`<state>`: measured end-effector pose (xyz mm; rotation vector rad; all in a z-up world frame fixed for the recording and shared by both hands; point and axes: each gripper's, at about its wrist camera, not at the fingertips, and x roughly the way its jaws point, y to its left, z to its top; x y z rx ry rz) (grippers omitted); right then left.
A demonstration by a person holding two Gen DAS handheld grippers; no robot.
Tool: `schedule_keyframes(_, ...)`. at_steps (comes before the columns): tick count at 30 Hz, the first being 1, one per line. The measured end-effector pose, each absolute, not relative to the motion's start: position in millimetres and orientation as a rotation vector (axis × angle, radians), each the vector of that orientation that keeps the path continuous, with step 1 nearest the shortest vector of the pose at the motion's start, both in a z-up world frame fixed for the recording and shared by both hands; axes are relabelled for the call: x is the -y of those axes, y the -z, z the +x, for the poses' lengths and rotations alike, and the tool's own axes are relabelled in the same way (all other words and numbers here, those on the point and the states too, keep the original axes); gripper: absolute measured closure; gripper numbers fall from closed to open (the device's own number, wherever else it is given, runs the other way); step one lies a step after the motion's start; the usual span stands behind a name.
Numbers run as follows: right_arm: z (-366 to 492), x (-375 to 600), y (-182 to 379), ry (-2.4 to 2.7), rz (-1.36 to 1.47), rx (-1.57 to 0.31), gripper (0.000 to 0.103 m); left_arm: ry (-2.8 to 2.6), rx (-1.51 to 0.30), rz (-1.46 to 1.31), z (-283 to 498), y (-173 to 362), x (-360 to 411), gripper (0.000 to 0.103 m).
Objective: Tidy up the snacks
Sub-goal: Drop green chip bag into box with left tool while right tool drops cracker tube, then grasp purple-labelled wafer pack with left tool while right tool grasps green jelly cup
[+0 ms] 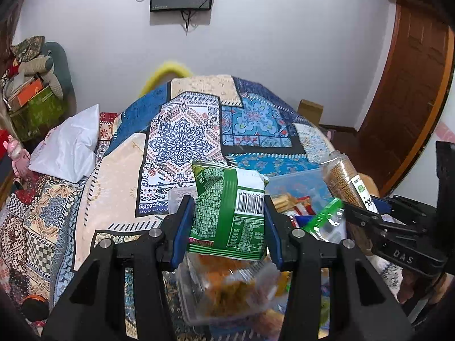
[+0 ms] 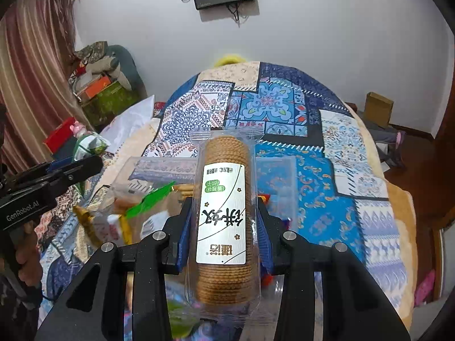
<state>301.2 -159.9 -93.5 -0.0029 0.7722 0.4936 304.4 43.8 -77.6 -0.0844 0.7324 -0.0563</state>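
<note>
You are squeezing a crinkly green and white snack bag [image 1: 230, 213] between the blue pads of your left tongs [image 1: 227, 221]. You are holding it up in the air. Your right tongs [image 2: 224, 224] are clamped tight on a long see-through pack of round brown biscuits [image 2: 224, 218] with a white label. That pack is also up off the bed.

Just under and in front of both tongs a clear plastic box [image 1: 298, 179] is sitting on the bed with the blue patterned quilt [image 1: 182, 139]. Some snacks are already lying in it, like a pack with orange pieces [image 1: 227, 287] right below your left tongs and a shiny green wrapper [image 2: 150, 201] between the two tongs. The pictures are too blurry there to count them.

So I think you are partway through. Two snacks are in your tongs and not yet put down. It is hard to tell where each one should go.
</note>
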Motion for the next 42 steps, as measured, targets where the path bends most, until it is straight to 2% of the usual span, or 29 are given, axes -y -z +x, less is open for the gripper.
schedule_keyframes(10, 309, 149, 106, -0.501, -0.024, -0.796, 0.064, 0.063, -0.794, -0.069, 323, 98, -34, 0.056)
schedule_keyframes(12, 306, 149, 102, -0.493, -0.036, -0.786, 0.064, 0.057, -0.794, -0.068, 319, 97, -34, 0.051)
schedule_keyframes(25, 253, 174, 73, -0.515, -0.072, -0.722, 0.06, 0.039, -0.735, -0.094, 245, 70, -36, 0.033)
schedule_keyframes(32, 221, 192, 85, -0.526, -0.082, -0.766, 0.055, 0.075, -0.815, -0.091, 213, 101, -4, 0.031)
schedule_keyframes(42, 197, 202, 114, -0.534, -0.087, -0.858, 0.055, 0.085, -0.944, -0.05, 211, 156, 29, 0.031)
